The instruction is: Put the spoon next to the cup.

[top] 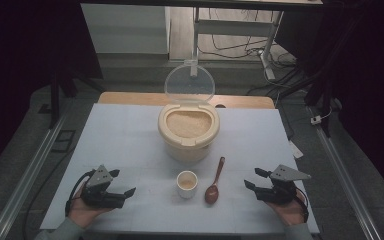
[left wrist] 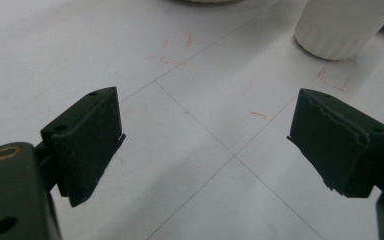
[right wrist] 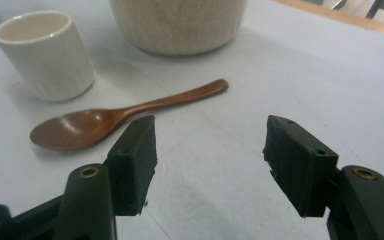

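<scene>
1. Two handheld grippers rest low on a pale table cover (top: 130, 130); the right gripper (top: 254, 178) has its jaws spread wide with nothing between them, and the left gripper (top: 121, 183) stands equally wide and empty.
2. Just beyond the right gripper's fingertips (right wrist: 140, 145) lies a brown wooden spoon (right wrist: 115, 117), bowl nearest the near finger and handle angled away toward a cream rice container (top: 188, 131) with its clear lid (top: 189, 82) raised.
3. Left of the spoon, apart from it, stands a small white ribbed cup (top: 187, 183), also ahead of the left gripper's right finger (left wrist: 337, 142).
4. Judged by look, the spoon is light, stiff and glossy, so likely slippery; mid-handle seems the surest place to pinch it.
5. No brand, label or readable writing is visible; faint red marks on the cover spell nothing.
</scene>
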`<state>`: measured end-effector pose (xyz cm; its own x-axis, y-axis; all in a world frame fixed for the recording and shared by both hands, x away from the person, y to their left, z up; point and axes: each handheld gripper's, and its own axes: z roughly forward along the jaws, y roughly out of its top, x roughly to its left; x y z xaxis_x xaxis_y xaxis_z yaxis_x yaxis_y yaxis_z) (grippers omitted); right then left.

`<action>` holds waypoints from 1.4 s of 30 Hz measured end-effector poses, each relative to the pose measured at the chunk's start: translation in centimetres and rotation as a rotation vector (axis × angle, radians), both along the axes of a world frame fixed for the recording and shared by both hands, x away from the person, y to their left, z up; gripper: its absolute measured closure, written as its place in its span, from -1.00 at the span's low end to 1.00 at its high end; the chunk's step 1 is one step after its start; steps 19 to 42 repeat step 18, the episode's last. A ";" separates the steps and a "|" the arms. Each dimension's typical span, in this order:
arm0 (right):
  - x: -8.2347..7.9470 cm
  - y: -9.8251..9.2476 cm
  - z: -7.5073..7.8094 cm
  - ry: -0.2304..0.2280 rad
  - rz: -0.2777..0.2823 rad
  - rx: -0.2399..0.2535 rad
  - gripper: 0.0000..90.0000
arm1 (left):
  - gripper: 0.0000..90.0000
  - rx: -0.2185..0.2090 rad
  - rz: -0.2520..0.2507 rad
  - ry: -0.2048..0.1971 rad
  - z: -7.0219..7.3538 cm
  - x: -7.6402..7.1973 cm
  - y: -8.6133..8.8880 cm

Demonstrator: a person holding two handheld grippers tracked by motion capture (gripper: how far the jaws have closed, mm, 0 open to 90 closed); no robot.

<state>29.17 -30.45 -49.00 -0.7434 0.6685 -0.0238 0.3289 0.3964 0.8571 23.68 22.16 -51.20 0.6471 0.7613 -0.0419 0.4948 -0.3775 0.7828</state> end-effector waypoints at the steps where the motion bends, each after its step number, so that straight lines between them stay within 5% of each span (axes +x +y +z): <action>1: 0.0 0.0 -0.1 0.002 0.000 -0.001 -0.17 | -0.70 0.001 0.000 -0.001 0.0 0.0 0.0; 42: -0.2 0.6 0.3 -0.022 0.016 -0.008 -0.21 | -0.72 0.005 -0.005 -0.005 0.0 0.1 -0.2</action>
